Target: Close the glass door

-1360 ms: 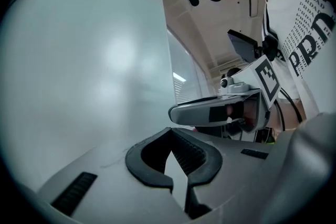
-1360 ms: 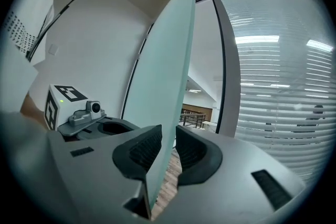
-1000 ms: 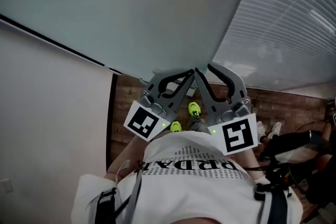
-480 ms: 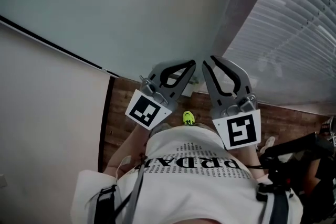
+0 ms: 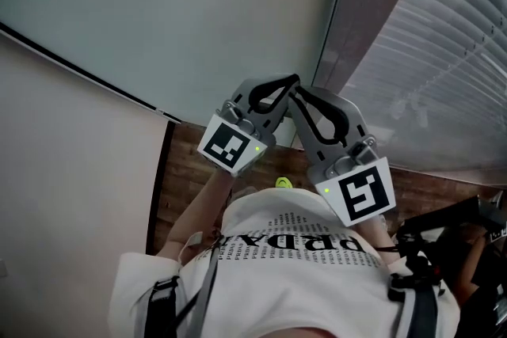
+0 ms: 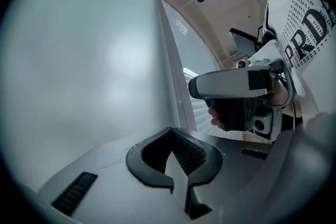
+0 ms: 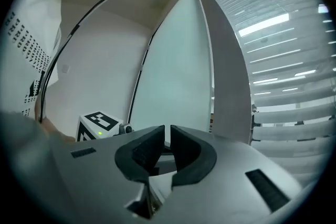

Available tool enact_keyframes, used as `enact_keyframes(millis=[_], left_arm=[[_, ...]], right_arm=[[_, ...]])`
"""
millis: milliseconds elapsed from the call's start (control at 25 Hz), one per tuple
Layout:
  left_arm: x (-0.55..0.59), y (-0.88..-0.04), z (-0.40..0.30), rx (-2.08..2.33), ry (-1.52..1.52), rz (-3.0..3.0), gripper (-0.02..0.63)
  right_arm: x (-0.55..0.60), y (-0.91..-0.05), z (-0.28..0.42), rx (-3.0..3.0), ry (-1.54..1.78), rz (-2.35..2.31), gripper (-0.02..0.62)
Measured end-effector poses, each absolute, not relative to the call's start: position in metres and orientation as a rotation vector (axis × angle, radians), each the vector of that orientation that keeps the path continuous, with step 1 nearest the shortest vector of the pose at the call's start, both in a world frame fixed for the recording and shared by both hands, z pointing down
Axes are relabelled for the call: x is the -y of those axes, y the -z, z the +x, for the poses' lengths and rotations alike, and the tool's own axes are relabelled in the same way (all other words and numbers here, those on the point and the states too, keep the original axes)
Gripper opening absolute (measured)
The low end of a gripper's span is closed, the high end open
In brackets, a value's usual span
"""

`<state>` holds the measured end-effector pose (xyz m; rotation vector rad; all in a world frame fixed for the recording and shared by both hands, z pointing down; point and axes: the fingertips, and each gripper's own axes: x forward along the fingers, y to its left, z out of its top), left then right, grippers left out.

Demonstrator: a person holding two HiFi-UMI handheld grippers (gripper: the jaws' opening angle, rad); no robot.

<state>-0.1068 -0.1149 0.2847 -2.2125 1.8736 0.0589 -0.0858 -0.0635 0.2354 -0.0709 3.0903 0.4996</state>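
The frosted glass door [image 5: 198, 12] fills the upper left of the head view, its free edge running down toward both grippers. My left gripper [image 5: 293, 80] is shut and empty, tips right at the pane's lower edge; I cannot tell if they touch. My right gripper [image 5: 291, 93] is shut too, tips just beside the left one's. In the left gripper view, the pane [image 6: 94, 60] looms close behind the shut left gripper [image 6: 170, 134], with the right gripper's body [image 6: 236, 92] alongside. In the right gripper view, the right gripper [image 7: 168, 131] faces the door [image 7: 173, 76].
A grey door post [image 5: 372, 20] stands right of the door's edge, with slatted blinds [image 5: 451, 67] beyond it. A white wall [image 5: 71, 170] lies left, wood floor [image 5: 186, 162] below. Black equipment [image 5: 444, 225] sits at the right. My own feet [image 5: 283, 183] are under the grippers.
Both grippers have risen and drawn together at the door's edge. The door's edge has shifted left in view, uncovering the grey post between it and the blinds.
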Motion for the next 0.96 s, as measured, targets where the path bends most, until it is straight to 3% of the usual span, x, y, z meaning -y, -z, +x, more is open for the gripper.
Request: enact_keyframes(millis=[960], left_arm=[[0.123, -0.266, -0.134, -1.86, -0.145, -2.19, 0.0]], right_arm=[[0.061, -0.241, -0.118, -3.16, -0.536, -0.042, 0.015]])
